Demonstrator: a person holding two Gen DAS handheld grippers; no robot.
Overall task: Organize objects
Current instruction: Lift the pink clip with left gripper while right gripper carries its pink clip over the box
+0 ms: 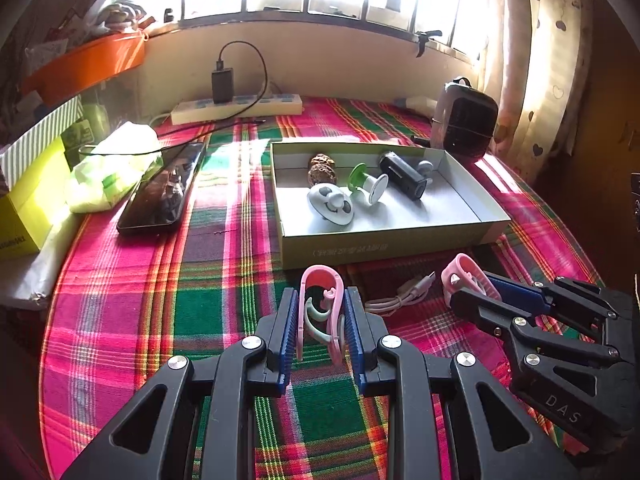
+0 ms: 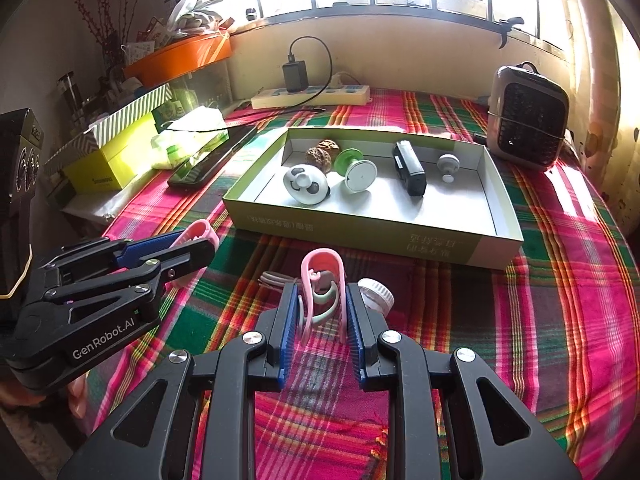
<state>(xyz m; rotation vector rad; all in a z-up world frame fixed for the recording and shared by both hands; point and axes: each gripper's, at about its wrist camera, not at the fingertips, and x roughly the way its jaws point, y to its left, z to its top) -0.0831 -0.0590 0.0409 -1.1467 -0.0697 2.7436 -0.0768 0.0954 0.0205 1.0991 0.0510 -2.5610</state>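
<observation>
Left gripper (image 1: 320,312): blue pads pressed against both sides of a pink clip (image 1: 320,300), which stands upright between them with its rounded loop pointing away from the camera. A pale green hook-shaped insert sits inside the loop.

Right gripper (image 2: 320,308): pads likewise clamped on a second pink clip (image 2: 322,292), same orientation, same green insert. In the left wrist view this gripper enters at 3 o'clock with its clip protruding toward 10 o'clock.

Immediately past the right gripper, at 1 o'clock, a clear ribbed cap (image 2: 376,294) rests on the plaid tablecloth (image 2: 560,300). A coiled white cable (image 1: 400,296) lies on the cloth between the two grippers.

Beyond both, at 12 o'clock, an open green-sided box (image 1: 380,250) sits on the cloth. Contents, left to right in the right wrist view: two walnuts (image 2: 322,154) at the far wall, a white round face-marked object (image 2: 306,184), a green-and-white spool (image 2: 356,170), a black rectangular device (image 2: 409,174), a small grey knob (image 2: 447,166).

At 10 o'clock from the left gripper: a black phone (image 1: 164,192), a plastic bag (image 1: 112,168) and a yellow carton (image 1: 28,204). At the wall, 12 o'clock: a power strip (image 1: 236,108) carrying a black charger. At 1 o'clock, behind the box: a small heater (image 2: 526,120).
</observation>
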